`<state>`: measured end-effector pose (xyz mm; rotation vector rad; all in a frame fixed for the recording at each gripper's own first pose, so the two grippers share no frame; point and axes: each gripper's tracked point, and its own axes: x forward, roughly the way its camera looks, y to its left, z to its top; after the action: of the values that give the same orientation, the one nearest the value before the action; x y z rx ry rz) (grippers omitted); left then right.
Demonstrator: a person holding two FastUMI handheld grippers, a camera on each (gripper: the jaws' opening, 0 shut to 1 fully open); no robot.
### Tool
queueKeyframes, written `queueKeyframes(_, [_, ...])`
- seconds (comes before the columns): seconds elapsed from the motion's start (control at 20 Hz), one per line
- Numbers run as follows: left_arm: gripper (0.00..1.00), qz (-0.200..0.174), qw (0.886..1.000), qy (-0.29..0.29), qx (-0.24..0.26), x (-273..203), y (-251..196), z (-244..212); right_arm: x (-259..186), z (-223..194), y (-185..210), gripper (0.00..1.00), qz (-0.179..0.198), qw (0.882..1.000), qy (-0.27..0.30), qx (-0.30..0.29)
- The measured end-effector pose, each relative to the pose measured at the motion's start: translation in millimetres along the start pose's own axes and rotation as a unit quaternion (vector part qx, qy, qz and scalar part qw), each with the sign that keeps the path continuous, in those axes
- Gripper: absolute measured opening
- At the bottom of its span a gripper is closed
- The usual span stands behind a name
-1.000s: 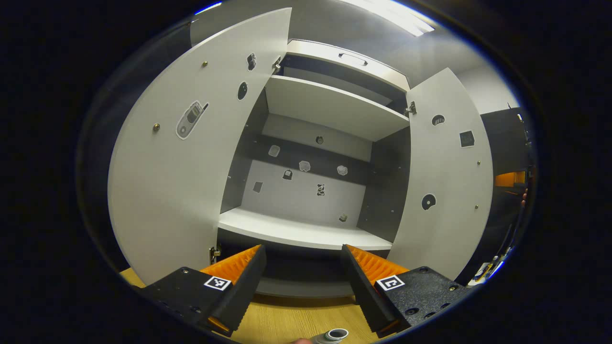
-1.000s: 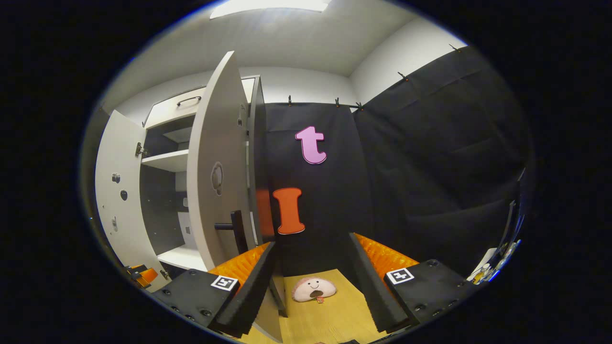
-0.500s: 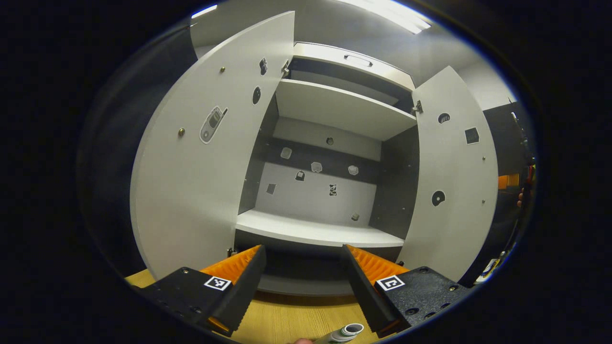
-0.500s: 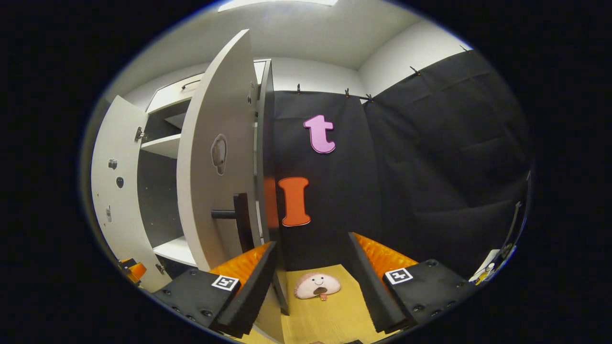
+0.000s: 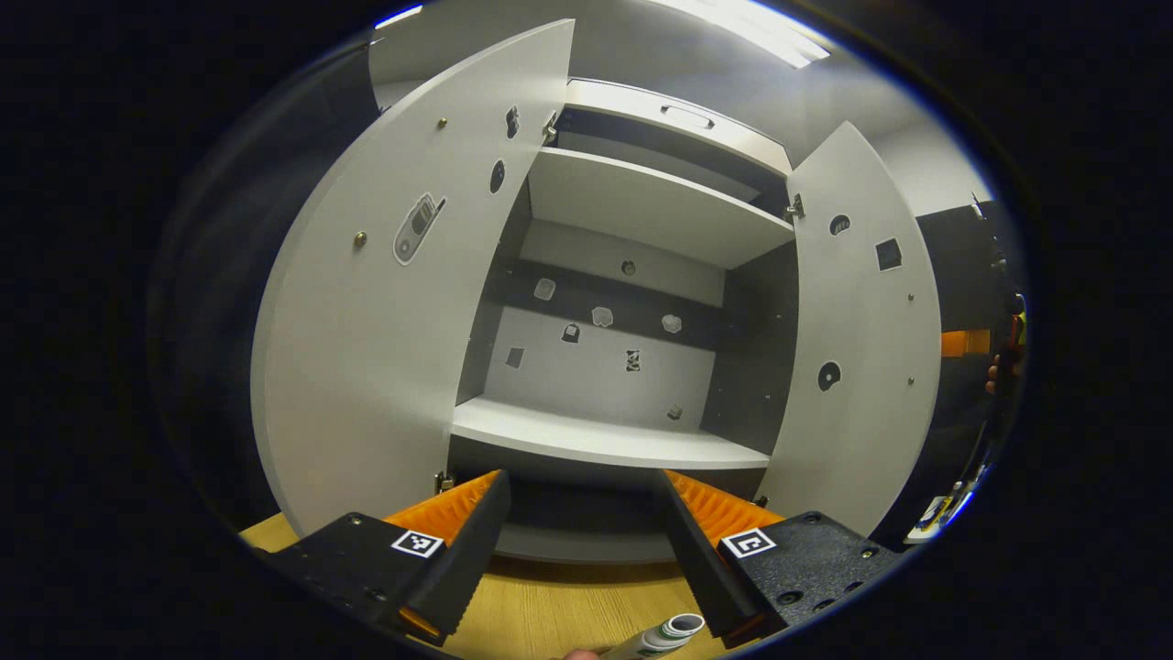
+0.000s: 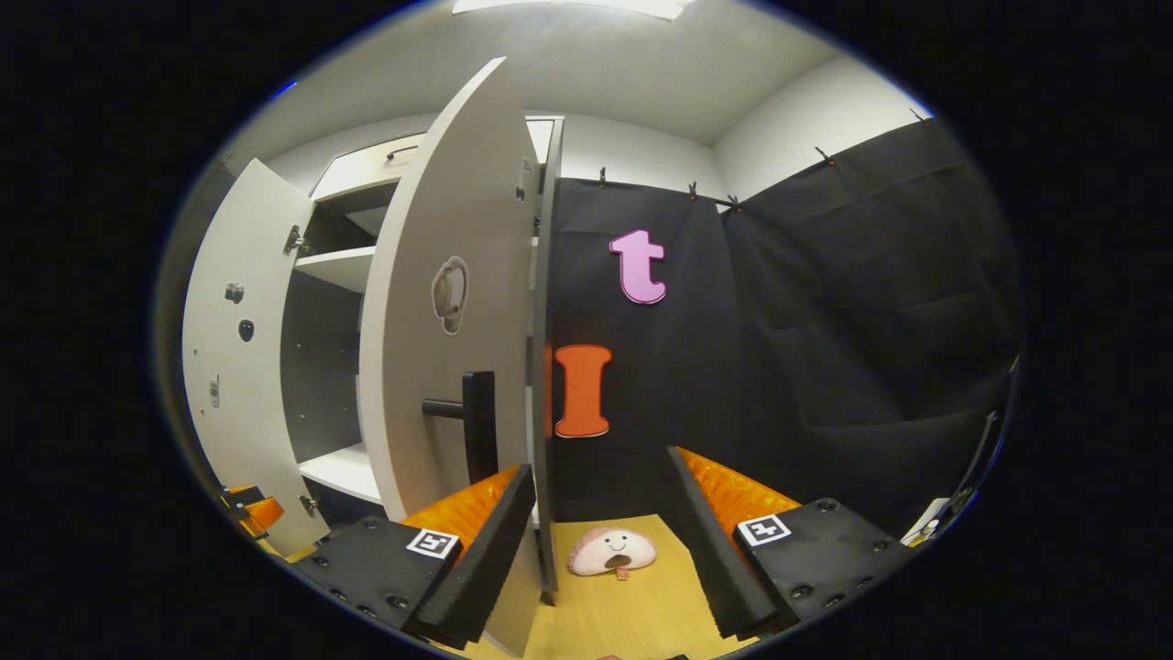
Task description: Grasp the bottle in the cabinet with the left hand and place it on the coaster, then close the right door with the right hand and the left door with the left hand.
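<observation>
We see both pale grey cabinet doors, left (image 5: 367, 348) and right (image 5: 861, 348), standing open. Our left gripper (image 5: 582, 550) and right gripper (image 6: 600, 541) hold empty jaws apart. The white-capped bottle (image 5: 664, 635) stands at 6 o'clock on the wooden bench (image 5: 550, 614).

Cabinet (image 5: 605, 440) stands on surface (image 5: 550, 623), ahead of my left gripper (image 5: 582, 541). Left door (image 5: 367, 348) and right door (image 5: 861, 367) swung out either side of cabinet. Bottle (image 5: 664, 634) on surface before cabinet. Plush toy (image 6: 609, 553) on surface right of cabinet, behind right door.
</observation>
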<state>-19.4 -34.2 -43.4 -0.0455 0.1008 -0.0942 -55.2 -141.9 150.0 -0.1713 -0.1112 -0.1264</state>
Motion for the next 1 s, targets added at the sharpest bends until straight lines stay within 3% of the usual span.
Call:
queueKeyframes(0.4, [0.95,0.013,1.000,-0.007,0.016,-12.3,15.8,9.3,2.1,0.8,30.9,0.94,0.017,1.000,-0.003,-0.008])
queueKeyframes(0.95, [0.95,0.029,0.999,-0.013,0.016,-28.1,25.0,15.3,18.6,-1.7,103.9,0.94,0.104,0.994,-0.002,0.012])
queueKeyframes(1.0, [0.95,0.031,0.999,-0.012,0.015,-29.8,26.0,15.1,21.9,-4.7,113.0,0.85,0.118,0.993,0.005,0.020])
